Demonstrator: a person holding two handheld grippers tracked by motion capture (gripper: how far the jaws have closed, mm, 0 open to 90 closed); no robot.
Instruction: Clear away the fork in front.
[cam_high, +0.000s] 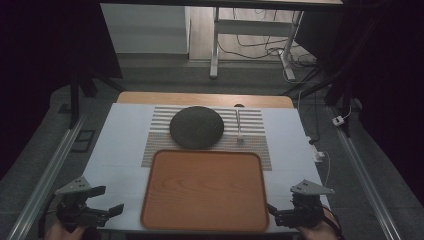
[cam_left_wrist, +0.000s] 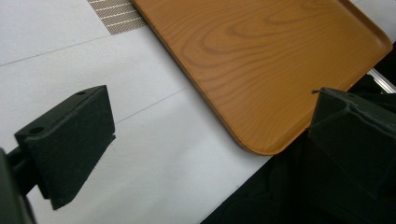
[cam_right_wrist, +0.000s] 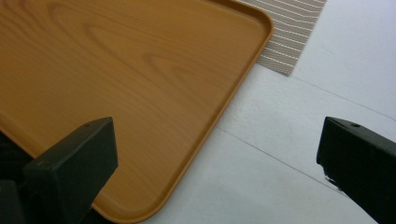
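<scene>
White-covered desk (cam_high: 117, 145) under me, orange wooden rectangular tray (cam_high: 204, 190) nearest, dark round plate (cam_high: 196, 127) beyond it on the striped woven mat (cam_high: 252, 131). Left gripper (cam_high: 102, 201) and right gripper (cam_high: 276, 214) flank the tray, fingers spread wide, empty; I'd close in level.

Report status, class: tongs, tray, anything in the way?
Left tongs open, empty, left of tray. Right tongs open, empty, at its right edge. Tray bare, overlapping striped mat; dark round plate and white utensil beyond.
</scene>
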